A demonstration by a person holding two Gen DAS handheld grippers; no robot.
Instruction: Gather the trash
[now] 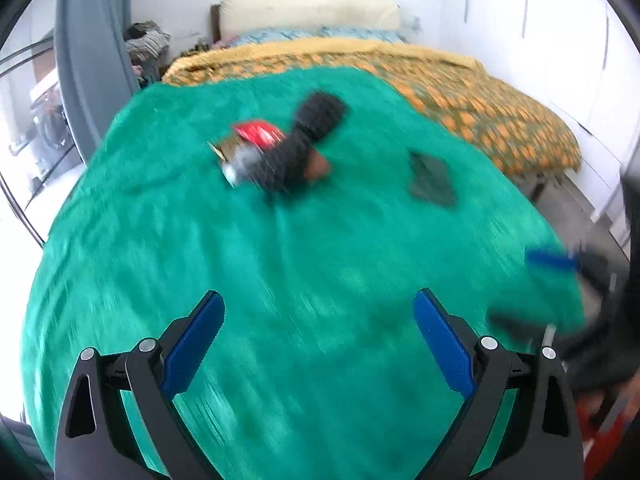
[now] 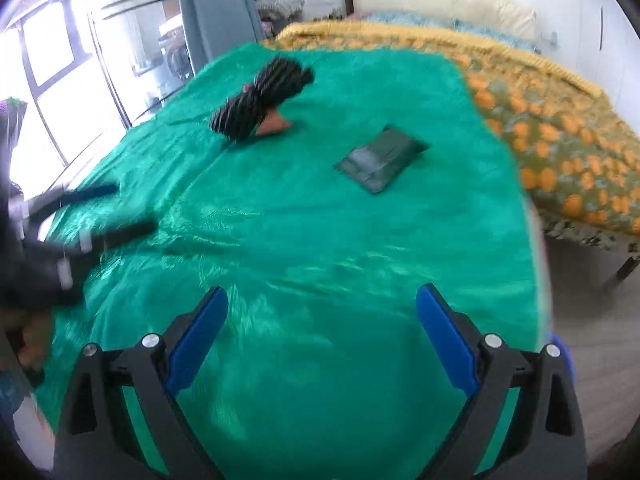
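Both views are smeared by motion blur, so small detail is uncertain.

Left wrist view, from left to right: a grey curtain (image 1: 92,40) hangs at the left edge beside a window. The green blanket (image 1: 280,260) covers the near part of the bed, with an orange-patterned bedspread (image 1: 480,92) beyond it. On the blanket, left of centre, lies a cluster of trash — a red wrapper (image 1: 258,133) touching a silvery, gold-edged packet (image 1: 236,160), both against a dark striped cloth bundle (image 1: 308,140). Well apart to the right lies a dark green pouch (image 1: 432,178). The left gripper (image 1: 318,336) points down at an angle over bare blanket, its blue-padded jaws spread wide with nothing between them. At the far right, the right gripper (image 1: 552,260) appears only as a blur of blue and black.

Right wrist view: at the left edge the left gripper shows as a dark blur, low over the blanket; the hand (image 2: 36,336) behind it is barely legible. The striped bundle sits upper left of centre, the green pouch near the middle. The right gripper (image 2: 322,332) tilts down toward the blanket — jaws wide apart, empty, well short of the pouch.
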